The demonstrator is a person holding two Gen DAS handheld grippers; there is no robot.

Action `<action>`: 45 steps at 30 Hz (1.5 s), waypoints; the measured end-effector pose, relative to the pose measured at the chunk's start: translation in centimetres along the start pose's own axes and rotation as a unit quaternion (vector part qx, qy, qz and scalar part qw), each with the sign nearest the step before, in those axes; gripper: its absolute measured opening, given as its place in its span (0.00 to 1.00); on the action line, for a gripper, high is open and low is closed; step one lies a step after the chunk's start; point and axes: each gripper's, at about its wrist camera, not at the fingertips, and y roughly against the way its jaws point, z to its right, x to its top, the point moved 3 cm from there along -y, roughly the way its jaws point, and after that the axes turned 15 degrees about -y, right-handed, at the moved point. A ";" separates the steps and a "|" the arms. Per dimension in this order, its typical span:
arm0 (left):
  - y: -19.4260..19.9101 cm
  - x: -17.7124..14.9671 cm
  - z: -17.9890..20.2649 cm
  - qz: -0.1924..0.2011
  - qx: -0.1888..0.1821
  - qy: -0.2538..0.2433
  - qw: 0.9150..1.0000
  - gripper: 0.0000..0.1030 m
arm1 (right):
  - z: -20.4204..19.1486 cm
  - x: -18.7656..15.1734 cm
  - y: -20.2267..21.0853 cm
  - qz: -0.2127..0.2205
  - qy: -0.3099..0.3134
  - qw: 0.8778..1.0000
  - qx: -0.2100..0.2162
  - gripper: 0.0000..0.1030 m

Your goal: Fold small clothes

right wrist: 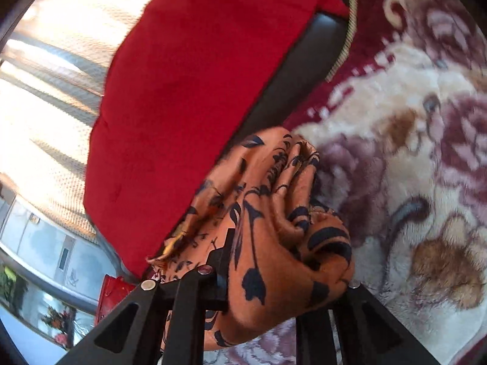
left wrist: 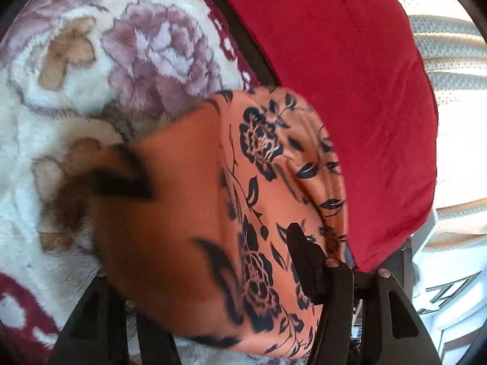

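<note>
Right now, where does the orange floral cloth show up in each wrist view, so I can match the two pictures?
Left wrist view: orange floral cloth fills the lower centre, draped over the tongs.
Right wrist view: orange floral cloth sits bunched at lower centre, again over the tongs.
Shared landmark: the red cushion, above-right of the cloth in the left view, above-left in the right.

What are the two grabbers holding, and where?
Both grip the orange cloth with dark blue flowers: right gripper on a bunched fold; left gripper on a draped part.
</note>
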 end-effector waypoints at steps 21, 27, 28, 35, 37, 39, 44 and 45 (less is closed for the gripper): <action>3.3 -1.0 4.0 0.001 -0.040 -0.098 0.994 0.16 | -1.5 -1.5 7.6 0.074 0.083 0.993 0.029 0.14; 1.7 -5.1 2.7 -0.090 0.032 -0.133 0.986 0.19 | 3.4 -2.8 10.7 0.053 0.028 0.998 -0.001 0.14; 1.3 -5.6 1.9 -0.117 0.030 -0.114 0.986 0.25 | 5.2 -2.8 10.1 0.030 -0.003 0.999 -0.017 0.14; 9.1 -5.6 1.5 -0.062 0.067 -0.148 0.985 0.39 | 10.9 -2.1 10.1 -0.034 -0.099 0.994 -0.007 0.22; 10.6 -4.9 3.5 -0.012 0.094 -0.204 0.974 0.40 | 11.3 -2.1 10.4 -0.041 -0.105 0.994 0.000 0.26; 10.7 -4.0 5.6 0.029 0.103 -0.254 0.961 0.51 | 11.5 -2.4 10.1 -0.049 -0.108 0.993 0.004 0.43; 5.4 -3.9 4.9 0.015 0.138 -0.314 0.939 0.66 | 10.9 -3.4 9.9 -0.008 -0.088 0.996 0.016 0.46; 4.3 -3.9 3.9 -0.007 0.162 -0.311 0.936 0.66 | 10.9 -3.4 10.2 0.003 -0.084 0.996 0.009 0.26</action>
